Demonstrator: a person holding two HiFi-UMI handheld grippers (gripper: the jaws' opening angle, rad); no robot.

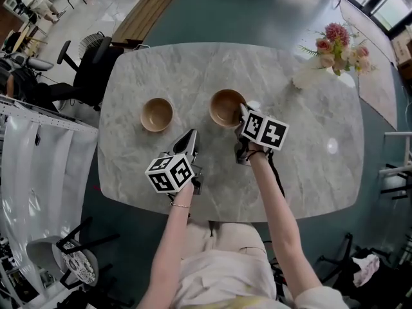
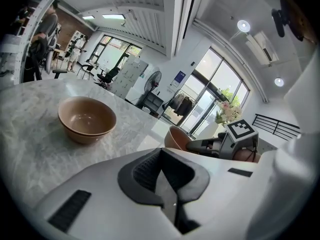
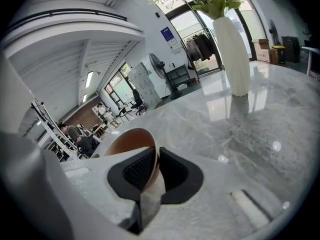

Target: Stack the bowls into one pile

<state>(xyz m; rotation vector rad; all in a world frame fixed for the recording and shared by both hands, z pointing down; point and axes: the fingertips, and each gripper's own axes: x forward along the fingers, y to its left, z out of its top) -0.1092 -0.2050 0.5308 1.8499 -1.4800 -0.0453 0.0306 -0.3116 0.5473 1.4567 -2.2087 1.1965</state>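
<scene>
One marble table (image 1: 309,166) carries one white vase (image 1: 308,74) of flowers, and two tan bowls show on it in the head view. Taking the vase as the mark, the nearer bowl (image 1: 225,107) is toward the table's middle from it. The farther bowl (image 1: 156,114) lies beyond that, with the two well apart.

There are two grippers. The right gripper (image 1: 243,112) is at the vase side of the nearer bowl. Its jaws are narrow and pinch that bowl's wall, one pad inside the rim and one outside. The left gripper view shows this bowl tipped rather than level; whether it is clear of the table cannot be told.

The left gripper (image 1: 188,138) is farther from the vase than the nearer bowl, on the person's side of the gap between the bowls. Its jaws are pressed together with nothing in them, and it touches neither bowl.

The farther bowl stands upright, and the left gripper view shows a second line under its lip, so it may be one bowl or a nested pair
</scene>
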